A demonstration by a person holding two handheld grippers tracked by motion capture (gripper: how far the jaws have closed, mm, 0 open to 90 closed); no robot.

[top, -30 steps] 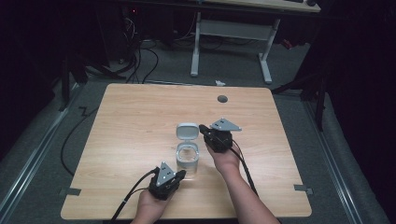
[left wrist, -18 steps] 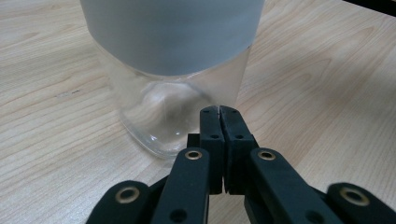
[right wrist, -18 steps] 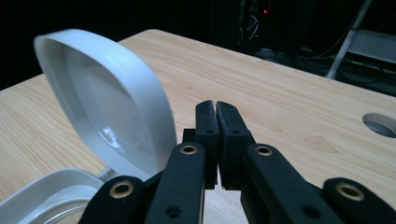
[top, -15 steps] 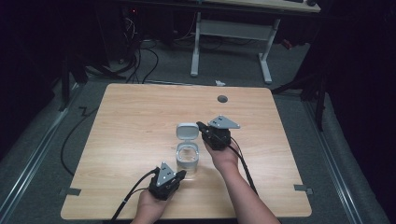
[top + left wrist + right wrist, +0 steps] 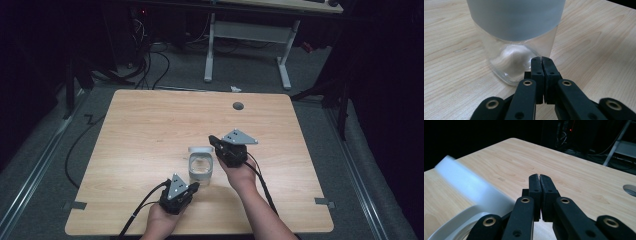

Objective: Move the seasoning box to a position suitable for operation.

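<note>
Both sets of jaws pressed together, nothing held. Left gripper (image 5: 541, 60) has its tips at the base of the clear jar (image 5: 519, 45), touching or just short, can't tell which. Right gripper (image 5: 539, 178) hovers beside the jar's flipped-open grey lid (image 5: 471, 192), pointing past it over bare table (image 5: 150, 130). Jar sits mid-table betw. the hands. Prob. next: brace jar w/ left, part right jaws before going for lid; approach slowly, since a glass base could skid.
</note>
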